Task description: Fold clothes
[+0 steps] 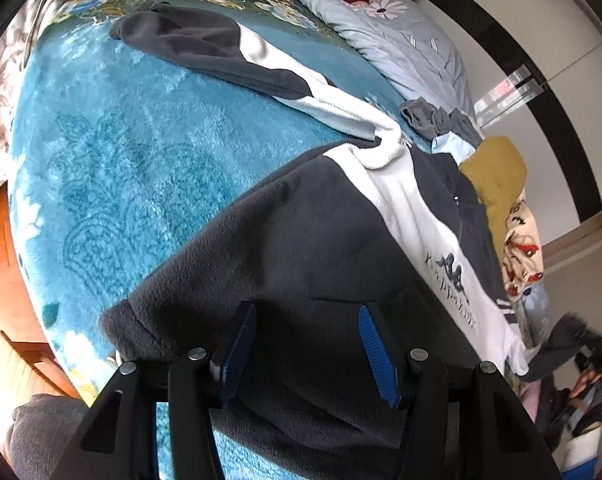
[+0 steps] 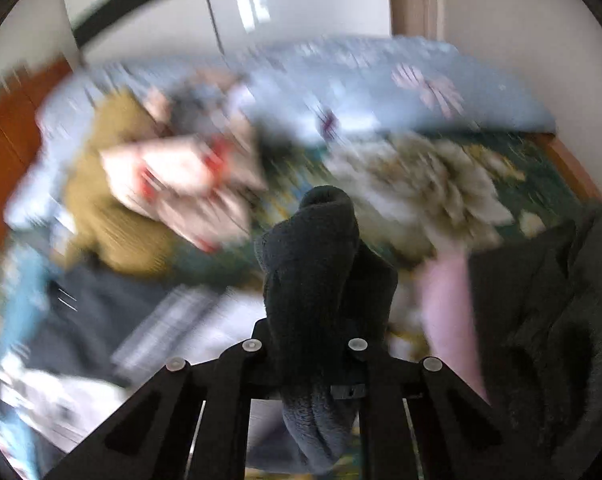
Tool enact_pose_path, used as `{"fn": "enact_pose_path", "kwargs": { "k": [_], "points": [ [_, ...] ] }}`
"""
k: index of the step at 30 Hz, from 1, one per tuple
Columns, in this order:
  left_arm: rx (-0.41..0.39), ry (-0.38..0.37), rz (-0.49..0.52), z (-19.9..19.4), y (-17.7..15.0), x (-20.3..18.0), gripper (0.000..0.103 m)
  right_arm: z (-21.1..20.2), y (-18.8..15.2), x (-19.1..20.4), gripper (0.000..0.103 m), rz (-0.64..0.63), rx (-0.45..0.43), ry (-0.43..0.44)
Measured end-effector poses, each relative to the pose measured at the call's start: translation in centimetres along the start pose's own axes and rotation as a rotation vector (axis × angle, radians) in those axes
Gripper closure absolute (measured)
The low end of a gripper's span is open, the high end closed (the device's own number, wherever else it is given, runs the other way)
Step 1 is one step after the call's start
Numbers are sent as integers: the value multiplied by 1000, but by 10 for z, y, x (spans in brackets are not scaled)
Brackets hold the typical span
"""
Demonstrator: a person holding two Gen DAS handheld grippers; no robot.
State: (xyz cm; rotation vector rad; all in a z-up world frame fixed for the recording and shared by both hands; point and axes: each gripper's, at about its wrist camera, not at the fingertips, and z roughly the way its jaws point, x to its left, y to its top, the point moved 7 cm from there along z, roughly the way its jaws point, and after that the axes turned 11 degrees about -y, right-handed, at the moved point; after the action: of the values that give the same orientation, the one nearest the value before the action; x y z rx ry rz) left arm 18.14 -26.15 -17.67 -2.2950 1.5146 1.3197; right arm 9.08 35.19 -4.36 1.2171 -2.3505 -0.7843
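A dark grey and white fleece pullover (image 1: 301, 240) lies spread on a teal floral blanket (image 1: 121, 140). One sleeve (image 1: 205, 48) stretches toward the far side. My left gripper (image 1: 307, 332) is open, its blue pads (image 1: 375, 356) standing over the dark hem. My right gripper (image 2: 313, 292) is shut on a bunch of the dark fleece (image 2: 317, 248), which hides its fingers; that view is blurred by motion. The right gripper also shows at the far right of the left wrist view (image 1: 589, 360).
A pile of other clothes lies beyond the pullover: a mustard garment (image 1: 497, 180), a cream printed one (image 1: 521, 252) and grey items (image 1: 429, 114). A light blue quilt (image 1: 405, 36) lies along the bed's far side. Wooden floor (image 1: 1, 280) shows at the left.
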Motion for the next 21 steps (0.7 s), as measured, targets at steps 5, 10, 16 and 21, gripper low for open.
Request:
{"fn": "enact_pose_path", "kwargs": {
  "k": [5,10,16,21],
  "points": [
    [-34,-44,14,-3,6,4,45,-63,30,102,92,-62,-131,198],
    [-88,-68,41,-11,13,11,45,-81,24,227,92,-173,-167,310],
    [-124,-141,-2,-21,24,24,45,-51,-16,335,91,-247,-93,277],
    [-154,-172,-30,-29,31,36,44,1,-81,391,91,-318,8,205]
  ]
}}
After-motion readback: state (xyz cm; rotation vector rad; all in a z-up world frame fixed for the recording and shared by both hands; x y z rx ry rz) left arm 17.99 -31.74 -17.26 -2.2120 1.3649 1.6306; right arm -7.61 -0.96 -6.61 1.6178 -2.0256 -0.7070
